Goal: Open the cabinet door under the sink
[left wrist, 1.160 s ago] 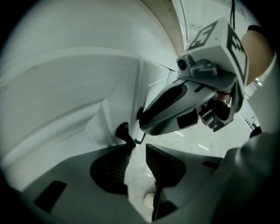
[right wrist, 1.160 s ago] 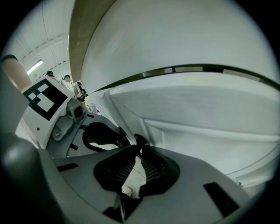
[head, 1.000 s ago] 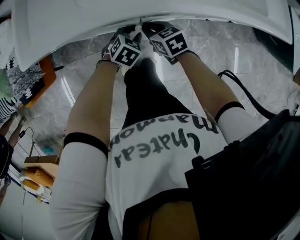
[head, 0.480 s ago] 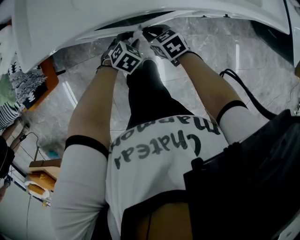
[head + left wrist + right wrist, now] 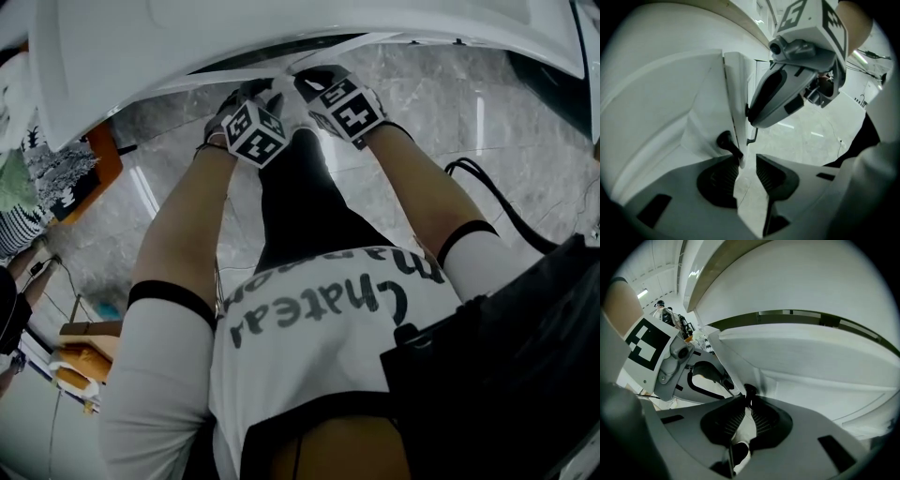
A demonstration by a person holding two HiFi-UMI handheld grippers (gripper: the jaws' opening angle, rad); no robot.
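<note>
The two white cabinet doors [image 5: 281, 67] under the sink counter [image 5: 281, 23] meet between my hands. In the left gripper view the left door's edge [image 5: 736, 108] and its black knob [image 5: 724, 139] sit between the jaws of my left gripper [image 5: 749, 161]. The left pad lies by the knob, and a slit of floor shows between the door edge and the right pad. My right gripper [image 5: 749, 404] is shut on the right door's small black knob [image 5: 750, 391]. From the head view only both marker cubes [image 5: 255, 131] show, and the fingertips are hidden behind them.
Grey marble floor [image 5: 525, 122] lies under the cabinet. A black cable [image 5: 487, 183] runs at the right, with an orange object [image 5: 105, 159] and boxes [image 5: 80, 352] at the left. My knee [image 5: 300, 187] is right below the grippers. A person [image 5: 661, 310] stands far off.
Both grippers have drawn back toward me, lower in the head view. The door edges came with them, and a dark gap has widened under the counter.
</note>
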